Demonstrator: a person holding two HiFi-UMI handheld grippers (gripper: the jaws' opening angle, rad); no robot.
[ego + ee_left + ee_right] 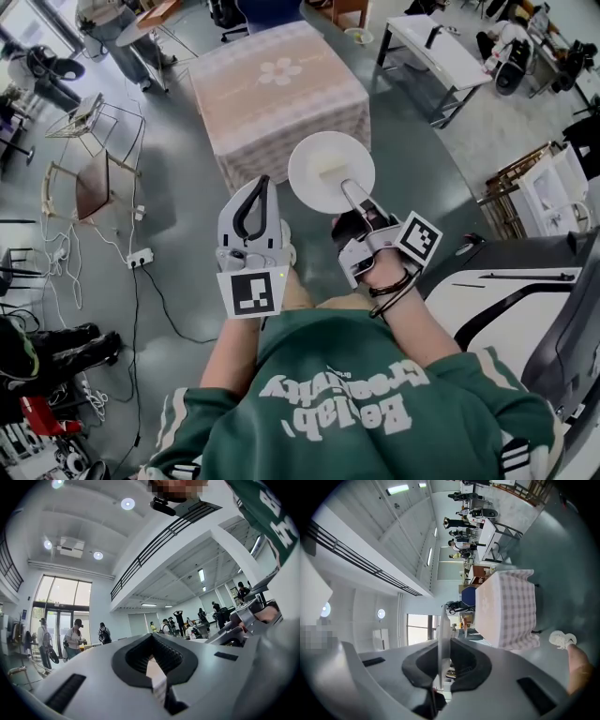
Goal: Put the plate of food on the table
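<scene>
Green sweatshirt fabric [375, 412] fills the bottom of the head view, closest to us, and just beyond it is what matters: the round white plate [312, 183] with a pale block of food [334, 170] on it, held up in the air by its near rim in our right gripper [350, 190]. From the right gripper view we see that rim edge-on, a thin pale blade caught between the black ribbed pads [465, 662], which pinch it from both sides, while the rest of the plate juts out past the tips, away from us. Our left gripper [262, 186] rides just beside the plate without touching it, its jaw tips pressed together on nothing. Ahead stands the square table draped in a pink-and-white checked cloth with a white flower motif [277, 89]; the plate shows against the cloth's hanging near side and the grey floor [178, 234], so we judge it short of the tabletop. We read this as the carrying step, with the placing not yet begun. Next we need to bring the plate forward over the tabletop, hold it level so the food does not slide, lower it until its base sits flat on the cloth, and only then part the right jaws and draw them back off the rim
</scene>
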